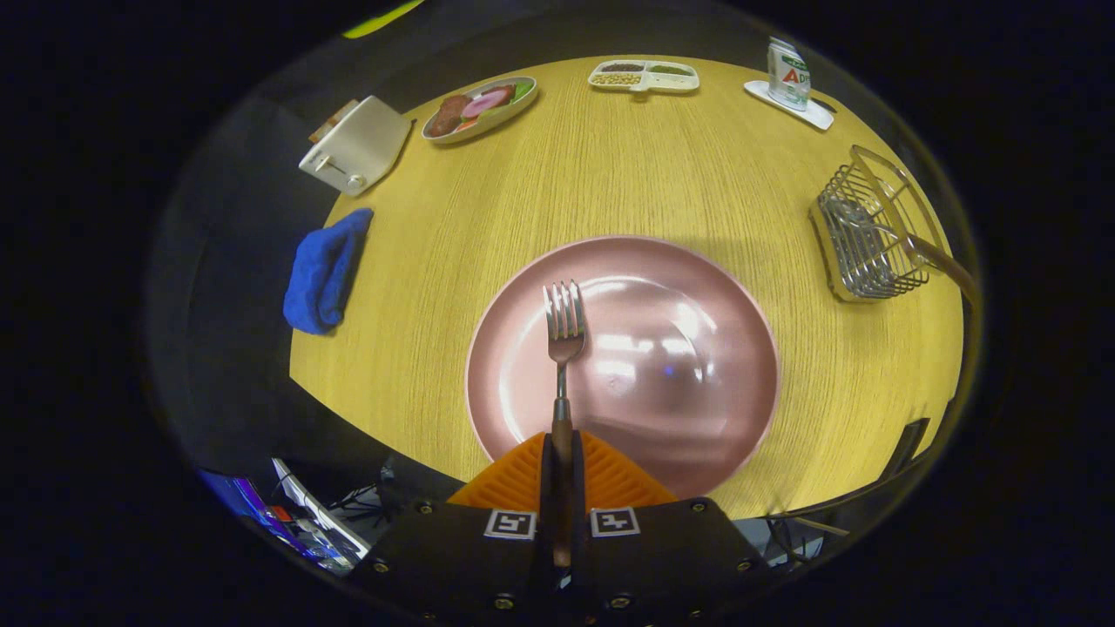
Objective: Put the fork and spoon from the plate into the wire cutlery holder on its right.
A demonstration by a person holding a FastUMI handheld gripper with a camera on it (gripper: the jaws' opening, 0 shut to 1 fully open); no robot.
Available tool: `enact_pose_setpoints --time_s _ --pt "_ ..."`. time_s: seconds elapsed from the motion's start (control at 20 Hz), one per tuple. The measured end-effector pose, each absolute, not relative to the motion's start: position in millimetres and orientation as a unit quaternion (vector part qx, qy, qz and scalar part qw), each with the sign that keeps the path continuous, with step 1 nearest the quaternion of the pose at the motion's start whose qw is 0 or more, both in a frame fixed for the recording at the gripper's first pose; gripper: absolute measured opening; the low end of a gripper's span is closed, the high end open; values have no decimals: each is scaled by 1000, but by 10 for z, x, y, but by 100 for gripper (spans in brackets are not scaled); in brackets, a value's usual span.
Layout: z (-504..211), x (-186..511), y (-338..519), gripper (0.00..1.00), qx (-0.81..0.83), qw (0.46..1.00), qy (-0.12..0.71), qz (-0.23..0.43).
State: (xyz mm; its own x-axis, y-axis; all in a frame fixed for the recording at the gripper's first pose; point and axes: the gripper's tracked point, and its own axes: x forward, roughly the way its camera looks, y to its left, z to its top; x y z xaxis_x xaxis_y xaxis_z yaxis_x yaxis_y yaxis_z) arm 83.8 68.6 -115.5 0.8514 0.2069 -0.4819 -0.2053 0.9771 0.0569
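My gripper (562,453) is shut on the fork (564,335), holding it by its wooden handle between both fingers. The fork's metal tines point forward over the pink plate (697,418), which lies just ahead of the fingers and holds nothing else that I can see. The wire cutlery holder (871,231) stands on the table to the right of the plate. A wooden handle (945,261) sticks out of it, slanting to the right; its metal end lies inside the basket.
On the round wooden table (627,165): a blue cloth (324,270) at the left edge, a white toaster (355,144) beyond it, a plate of food (481,106), a divided snack tray (643,76) and a carton on a coaster (788,77) at the far side.
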Motion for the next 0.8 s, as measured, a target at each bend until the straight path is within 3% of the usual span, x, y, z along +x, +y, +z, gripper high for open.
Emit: enact_pose_setpoints --time_s 0.8 --pt "-46 543 -686 9 161 973 154 56"
